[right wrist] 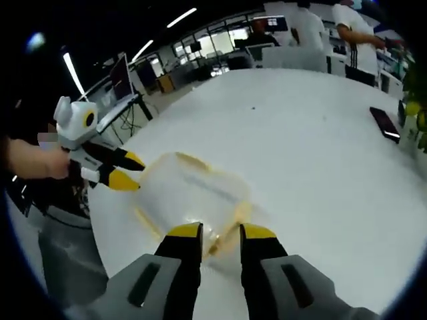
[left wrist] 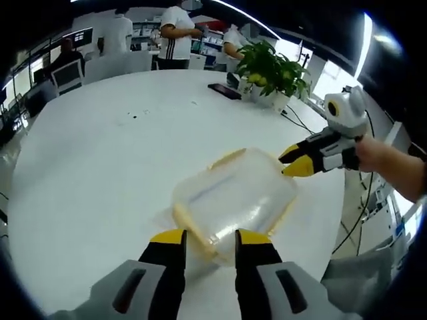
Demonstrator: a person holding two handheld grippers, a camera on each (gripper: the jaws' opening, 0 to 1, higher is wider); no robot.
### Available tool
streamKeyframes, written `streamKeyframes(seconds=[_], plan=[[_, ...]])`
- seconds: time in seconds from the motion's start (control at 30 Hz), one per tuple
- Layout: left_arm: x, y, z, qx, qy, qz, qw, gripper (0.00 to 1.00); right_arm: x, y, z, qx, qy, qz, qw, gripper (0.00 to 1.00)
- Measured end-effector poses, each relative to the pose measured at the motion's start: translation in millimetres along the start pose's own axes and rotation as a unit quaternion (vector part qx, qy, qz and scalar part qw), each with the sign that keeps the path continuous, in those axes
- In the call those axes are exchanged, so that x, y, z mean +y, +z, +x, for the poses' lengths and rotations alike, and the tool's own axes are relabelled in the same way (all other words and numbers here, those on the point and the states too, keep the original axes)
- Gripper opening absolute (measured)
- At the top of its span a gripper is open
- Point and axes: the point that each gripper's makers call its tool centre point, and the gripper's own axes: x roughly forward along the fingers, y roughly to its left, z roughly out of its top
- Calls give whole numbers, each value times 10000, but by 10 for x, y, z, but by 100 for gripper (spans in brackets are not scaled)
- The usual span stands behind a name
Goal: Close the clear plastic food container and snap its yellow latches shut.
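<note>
Container: the clear plastic food container (left wrist: 233, 200) is lying on the white round surface (left wrist: 113, 153), near its edge and close to the person; in the right gripper view it (right wrist: 190, 193) is sitting just beyond that gripper's own tips.
Lid: it is appearing to sit on top of the box, roughly flat, so the closing step is looking done or nearly done; whether it is fully seated I cannot tell through the blur.
Latches: the yellow latches (left wrist: 227, 159) are showing along the far edge and again along the near and right-hand edges; they are looking flared outward rather than snapped down, though the pictures are too soft to be sure.
Left gripper: the left gripper (left wrist: 210, 239) is hovering at the container's near edge, its fingers standing a modest gap apart with the near corner of the box lying between or just beyond them; no firm hold is showing.
Right gripper: the right gripper (right wrist: 220, 233) is poised at the opposite side, fingers parted about as much, and a yellow latch is lying in the gap; in the left gripper view its tips (left wrist: 293, 160) are sitting close against the container's far right corner.
Progress: lid on, latching seemingly yet to be done.
Surroundings: a potted plant (left wrist: 270, 70) and a dark phone (left wrist: 223, 91) are resting on the far side; people are standing beyond.
</note>
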Motion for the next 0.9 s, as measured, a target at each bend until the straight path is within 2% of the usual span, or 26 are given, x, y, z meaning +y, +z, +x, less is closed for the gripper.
streamKeyframes(seconds=[0.33, 0.67, 0.9], plan=[[33, -3, 4, -10, 78, -430, 9990, 19, 3, -3, -2, -21, 3, 109, 9999, 19], [83, -14, 7, -83, 68, -1061, 9943, 17, -7, 9, 10, 16, -6, 353, 9994, 18], [71, -23, -6, -116, 80, -1118, 9936, 16, -7, 5, 16, 51, 44, 488, 9988, 19]])
